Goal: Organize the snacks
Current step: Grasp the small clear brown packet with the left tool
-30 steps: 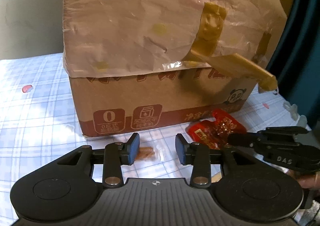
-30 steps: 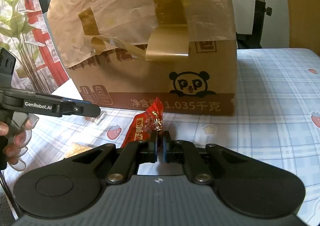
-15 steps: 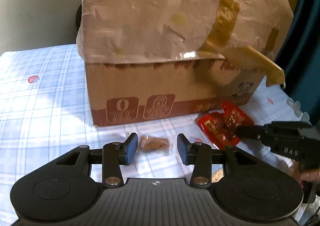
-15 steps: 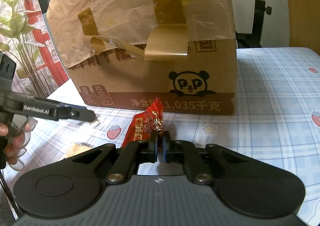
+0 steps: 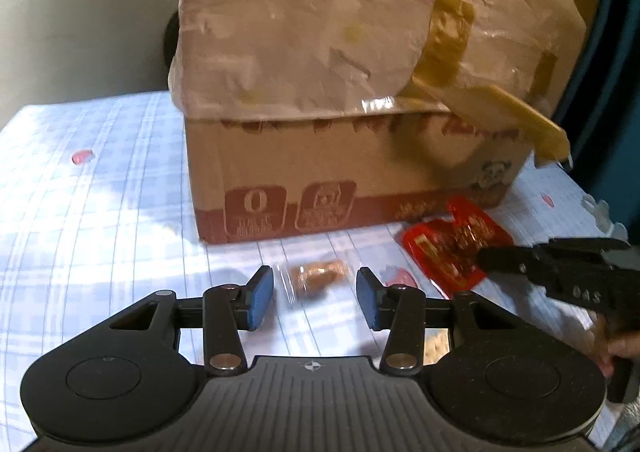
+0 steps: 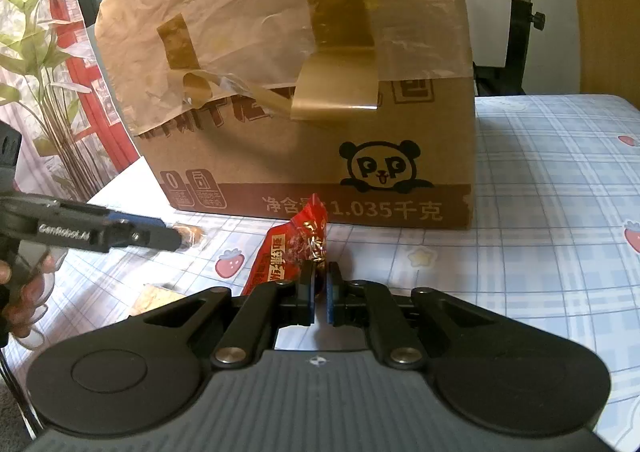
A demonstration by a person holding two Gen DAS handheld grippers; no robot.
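Note:
A small clear packet with a brown snack (image 5: 318,276) lies on the checked tablecloth in front of the cardboard box (image 5: 320,172). My left gripper (image 5: 315,286) hovers low over the packet with a blue pad on either side. The jaws are opening and do not press on the packet. In the right wrist view the left gripper (image 6: 176,240) comes in from the left, its tip at the brown snack (image 6: 194,236). My right gripper (image 6: 319,284) is shut on the edge of a red snack packet (image 6: 292,248), which stands tilted up off the table. The red packet (image 5: 444,248) also shows in the left wrist view.
The tall box (image 6: 304,156), wrapped in plastic film, has a loose tape strip (image 5: 520,120) sticking out. A beige cracker packet (image 6: 154,298) lies near the table's front. A plant (image 6: 40,72) stands past the left edge, and an exercise machine (image 6: 524,12) stands behind the table.
The left gripper's view has swung left and tipped down, so the brown snack now sits between its jaws, which stand wider. The right gripper and the red packet have not moved.

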